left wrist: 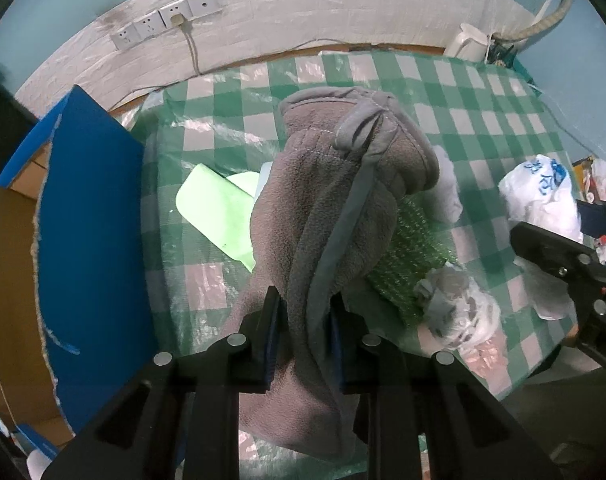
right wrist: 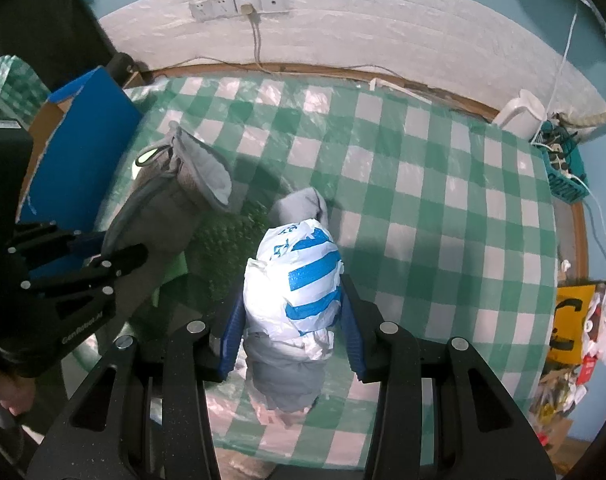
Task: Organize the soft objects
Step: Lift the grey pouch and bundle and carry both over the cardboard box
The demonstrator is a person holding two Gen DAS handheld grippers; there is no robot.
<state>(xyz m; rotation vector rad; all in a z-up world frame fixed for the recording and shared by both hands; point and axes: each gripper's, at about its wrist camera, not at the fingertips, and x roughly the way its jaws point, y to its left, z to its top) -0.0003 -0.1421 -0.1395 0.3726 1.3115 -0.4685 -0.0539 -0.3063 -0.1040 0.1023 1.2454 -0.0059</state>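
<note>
My left claw (left wrist: 305,332) is clamped on the grey fleece cloth (left wrist: 335,208), which hangs bunched between my fingers, and my right claw (right wrist: 291,320) pinches the blue-and-white plastic bag (right wrist: 295,280). Both are off the checked tablecloth (right wrist: 443,208), so I judge the sorting barely begun. Beyond the fleece lie a green knit piece (left wrist: 411,264) and a pale green sheet (left wrist: 219,208), with the blue cardboard box (left wrist: 91,240) just left.

Grey fleece cloth (left wrist: 327,208) over green-checked plastic tablecloth (left wrist: 483,128); blue cardboard box (left wrist: 91,240) left of it; white-and-blue plastic bag (right wrist: 295,284) right; green knitted cloth (left wrist: 411,256) between.
</note>
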